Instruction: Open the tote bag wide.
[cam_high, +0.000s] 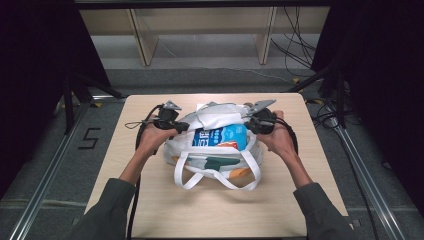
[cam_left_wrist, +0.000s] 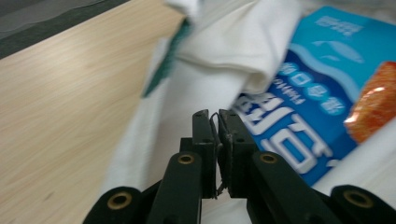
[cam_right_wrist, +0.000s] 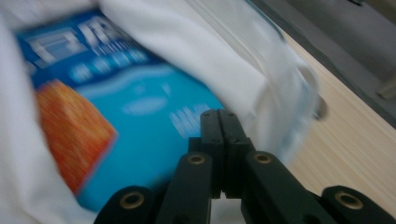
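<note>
White cloth bag (cam_high: 215, 150) lies on the counter (cam_high: 150, 200) between the 2 tools. Left tool (cam_left_wrist: 215, 122) and right tool (cam_right_wrist: 219, 122) both stand pressed together, a blue packet (cam_high: 222, 136) just ahead.

bag (cam_high: 215, 150) on table (cam_high: 150, 200) | packet (cam_high: 222, 136) in bag

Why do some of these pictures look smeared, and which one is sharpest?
High view: sharp and evenly lit on the table, dark at the sides. Left gripper view: bag soft, packet print readable. Right gripper view: bag and packet smeared, black tongs crisp.
</note>
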